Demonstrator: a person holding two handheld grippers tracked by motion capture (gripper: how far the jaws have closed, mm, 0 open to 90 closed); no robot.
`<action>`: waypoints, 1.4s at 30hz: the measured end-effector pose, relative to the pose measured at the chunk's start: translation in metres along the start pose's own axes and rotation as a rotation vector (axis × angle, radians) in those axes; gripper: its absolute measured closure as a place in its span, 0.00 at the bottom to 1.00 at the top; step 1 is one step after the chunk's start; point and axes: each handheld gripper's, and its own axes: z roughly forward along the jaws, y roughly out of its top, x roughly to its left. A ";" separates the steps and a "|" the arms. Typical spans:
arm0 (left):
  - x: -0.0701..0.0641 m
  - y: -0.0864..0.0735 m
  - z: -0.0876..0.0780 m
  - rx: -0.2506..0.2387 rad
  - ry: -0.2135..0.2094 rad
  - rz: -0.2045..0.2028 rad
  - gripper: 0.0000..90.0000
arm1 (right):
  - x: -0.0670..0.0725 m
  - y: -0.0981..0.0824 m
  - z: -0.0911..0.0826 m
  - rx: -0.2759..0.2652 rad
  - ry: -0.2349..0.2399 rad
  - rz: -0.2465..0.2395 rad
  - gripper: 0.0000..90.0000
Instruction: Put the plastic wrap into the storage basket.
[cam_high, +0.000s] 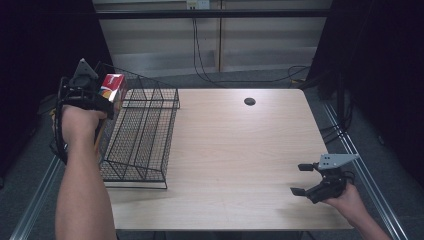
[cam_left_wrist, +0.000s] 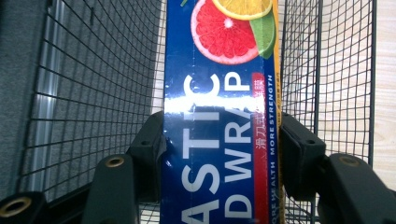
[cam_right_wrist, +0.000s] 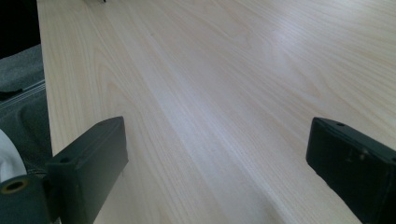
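A long blue plastic wrap box (cam_left_wrist: 219, 116) with citrus fruit printed on it stands clamped between the pads of my left gripper (cam_left_wrist: 222, 149), which is shut on it. From above, the box (cam_high: 113, 87) with its red end is held at the far left edge of a black wire basket (cam_high: 142, 132), and the left gripper (cam_high: 100, 97) points into the basket. My right gripper (cam_high: 301, 179) rests low over the table's front right corner, jaws wide open with bare wood between them (cam_right_wrist: 217, 154).
The light wooden table (cam_high: 235, 150) has a small dark round hole (cam_high: 249, 101) near its far edge. The wire basket stands along the table's left side. Cables hang along the wall behind, and metal rails run down both sides of the table.
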 end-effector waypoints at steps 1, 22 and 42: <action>-0.001 0.000 0.001 0.005 0.005 0.007 0.48 | 0.000 0.000 0.000 0.000 0.000 0.000 0.06; -0.003 0.001 0.016 0.046 0.017 -0.003 0.46 | 0.003 -0.002 -0.002 0.006 0.001 -0.002 0.06; -0.026 0.008 -0.009 -0.055 -0.063 0.051 0.36 | 0.005 -0.002 -0.001 0.013 0.003 -0.010 0.06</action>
